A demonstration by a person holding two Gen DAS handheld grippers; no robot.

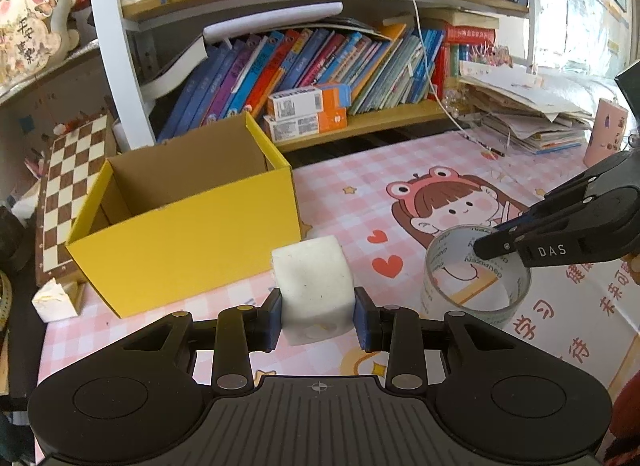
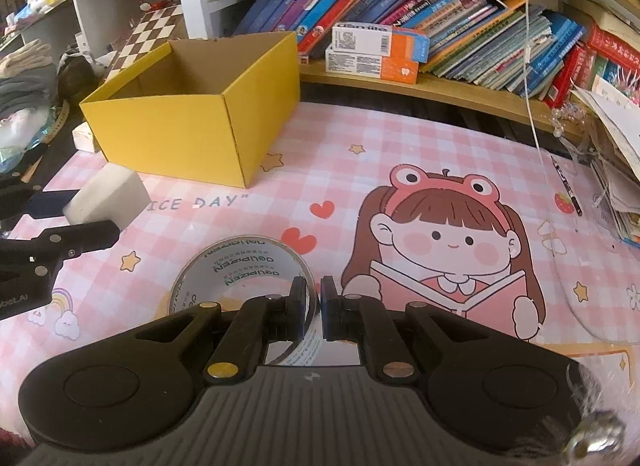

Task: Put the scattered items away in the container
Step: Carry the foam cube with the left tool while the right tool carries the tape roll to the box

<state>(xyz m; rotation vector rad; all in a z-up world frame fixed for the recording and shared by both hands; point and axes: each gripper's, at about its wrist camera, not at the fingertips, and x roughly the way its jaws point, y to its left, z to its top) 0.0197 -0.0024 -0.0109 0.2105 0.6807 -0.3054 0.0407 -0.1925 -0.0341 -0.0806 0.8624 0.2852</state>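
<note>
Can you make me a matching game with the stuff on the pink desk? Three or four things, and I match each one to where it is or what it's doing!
Things:
1. white foam block
2. clear tape roll
3. yellow box
4. chessboard

Places or states:
A. open on top, nothing visible inside
B. left gripper squeezes its two sides
C. leaning behind the box
D. right gripper pinches its wall, one finger inside the ring

Pairs: 1-B, 2-D, 3-A, 4-C
</note>
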